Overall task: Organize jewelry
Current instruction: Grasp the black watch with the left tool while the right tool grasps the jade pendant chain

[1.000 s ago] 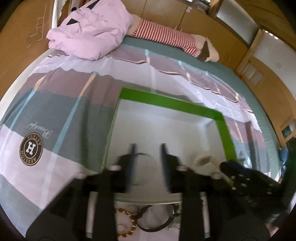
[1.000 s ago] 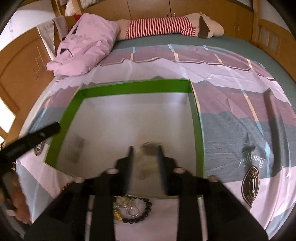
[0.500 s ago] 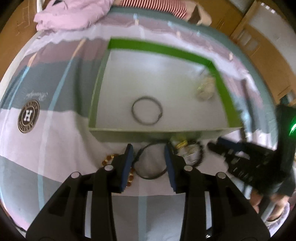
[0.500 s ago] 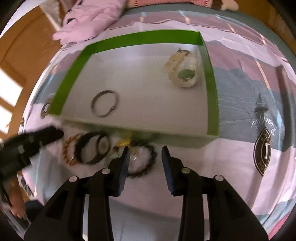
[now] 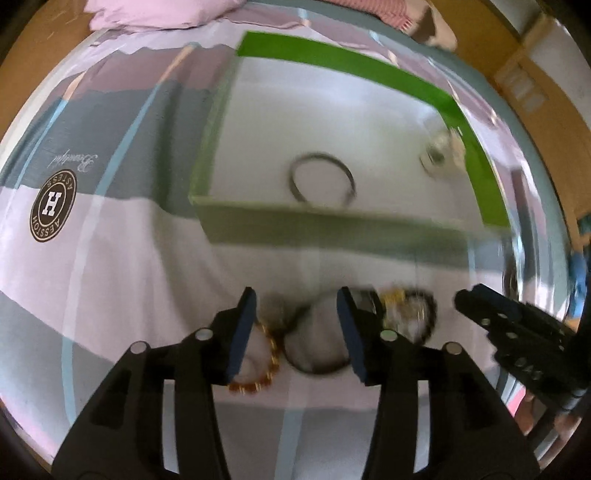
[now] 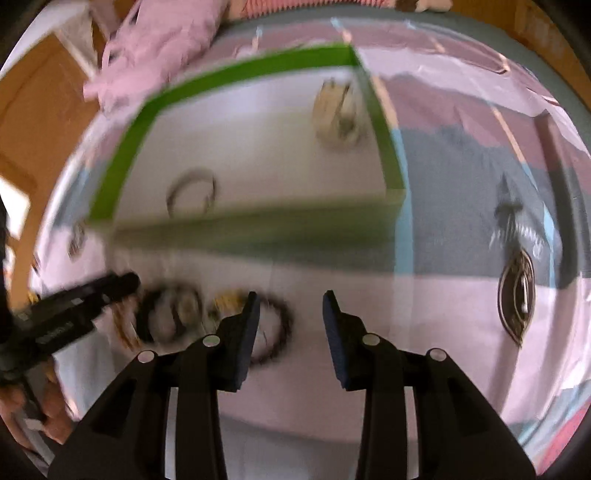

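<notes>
Both grippers have drawn back from the green-rimmed white cardboard box [image 5: 347,59], left gripper [image 5: 297,308] and right gripper [image 6: 290,308] wide and empty above bracelets just before it: amber bead bracelet [image 5: 267,363], black bangle [image 5: 314,360], black bead bracelet [image 6: 279,328].

Patchwork bedsheet [image 5: 110,258] with round logo [image 5: 53,205], pink garment [image 6: 162,48], possibly striped pillow [image 5: 388,11]

Left gripper [image 5: 297,314] fingers spread over black bangle [image 5: 317,354].

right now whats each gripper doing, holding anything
Left gripper: open, empty, above the black bangle.
Right gripper: open, empty, beside the dark beaded bracelet.
</notes>
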Demonstrator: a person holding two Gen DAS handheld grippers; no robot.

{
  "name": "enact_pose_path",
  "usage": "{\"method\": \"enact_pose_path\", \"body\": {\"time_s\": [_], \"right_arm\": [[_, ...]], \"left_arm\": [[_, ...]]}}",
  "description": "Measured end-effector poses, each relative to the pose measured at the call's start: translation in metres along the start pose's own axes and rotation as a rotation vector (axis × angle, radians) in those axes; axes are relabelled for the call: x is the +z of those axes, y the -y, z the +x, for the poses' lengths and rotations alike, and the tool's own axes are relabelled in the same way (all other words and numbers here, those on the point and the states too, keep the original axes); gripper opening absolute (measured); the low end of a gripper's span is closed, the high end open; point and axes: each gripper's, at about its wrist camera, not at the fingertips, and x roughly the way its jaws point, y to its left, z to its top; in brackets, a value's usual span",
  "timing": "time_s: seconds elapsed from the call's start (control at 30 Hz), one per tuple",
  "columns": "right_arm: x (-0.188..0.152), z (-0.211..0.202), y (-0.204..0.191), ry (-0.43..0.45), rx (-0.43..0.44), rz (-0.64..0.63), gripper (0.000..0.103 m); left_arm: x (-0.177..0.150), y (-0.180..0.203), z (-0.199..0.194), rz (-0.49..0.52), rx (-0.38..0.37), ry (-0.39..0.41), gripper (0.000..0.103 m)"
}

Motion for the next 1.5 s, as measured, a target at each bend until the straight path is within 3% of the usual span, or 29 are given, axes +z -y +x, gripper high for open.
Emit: {"method": "enact_pose_path", "body": {"time_s": [0.27,0.33,0.37,0.4,0.47,0.57,0.73,0.83,0.9,0.93,1.0,1.03,1.13,1.2,1.33,1.43,1.47,1.5], "right_arm": [[-0.012,0.030,-0.024,-0.067,-0.092,-0.079,0.036],[-0.012,0.031,-0.028,-0.070,-0.128,-0.098,0.029],[-0.011,0.030,-0.027,-0.073,-0.134,-0.095,0.015],[-0.011,0.028,-0.026,-0.077,-0.137,-0.089,0.010],[-0.009,0.024,-0.022,-0.067,-0.139,-0.078,0.009],[-0.007,0.012,-0.013,-0.029,-0.114,-0.035,0.009],[0.001,-0.023,0.004,0.063,-0.025,0.041,0.009],[0.004,-0.043,0.010,0.137,0.040,0.053,0.009],[0.006,-0.045,0.008,0.143,0.030,0.050,0.010],[0.004,-0.043,0.010,0.126,-0.001,0.044,0.012],[0.000,-0.036,0.018,0.107,-0.046,0.068,0.038],[0.003,-0.035,0.021,0.107,-0.022,0.084,0.039],[-0.002,-0.022,0.021,0.038,0.153,0.114,0.039],[-0.003,-0.009,0.016,-0.018,0.214,0.132,0.039],[-0.003,0.020,0.017,-0.090,0.232,0.206,0.039],[0.000,0.031,0.021,-0.087,0.229,0.258,0.038],[0.000,0.031,0.020,-0.080,0.207,0.255,0.030],[0.000,0.030,0.019,-0.063,0.162,0.238,0.015]], "left_arm": [[-0.010,0.019,0.025,0.057,0.085,-0.062,0.046],[-0.009,0.020,0.031,0.067,0.097,-0.072,0.044],[-0.009,0.021,0.032,0.071,0.105,-0.075,0.038],[-0.010,0.021,0.033,0.072,0.117,-0.072,0.028],[-0.010,0.020,0.031,0.070,0.115,-0.072,0.015],[-0.010,0.018,0.023,0.049,0.046,-0.064,0.011],[-0.011,0.027,0.002,0.069,-0.023,-0.005,0.011],[-0.013,0.032,0.004,0.081,-0.023,-0.014,0.011],[-0.015,0.028,0.006,0.081,-0.016,-0.027,0.011],[-0.018,0.028,0.008,0.082,-0.009,-0.033,0.011],[-0.021,0.029,0.014,0.081,-0.003,-0.040,0.011],[-0.021,0.030,0.016,0.082,0.000,-0.045,0.011],[-0.021,0.036,0.023,0.083,-0.002,-0.060,0.014],[-0.019,0.042,0.029,0.085,-0.002,-0.067,0.016],[-0.023,0.044,0.039,0.088,0.012,-0.082,0.023],[-0.025,0.045,0.047,0.085,0.012,-0.099,0.026],[-0.024,0.046,0.049,0.086,0.013,-0.099,0.026],[-0.024,0.046,0.050,0.089,0.017,-0.099,0.026]]}}
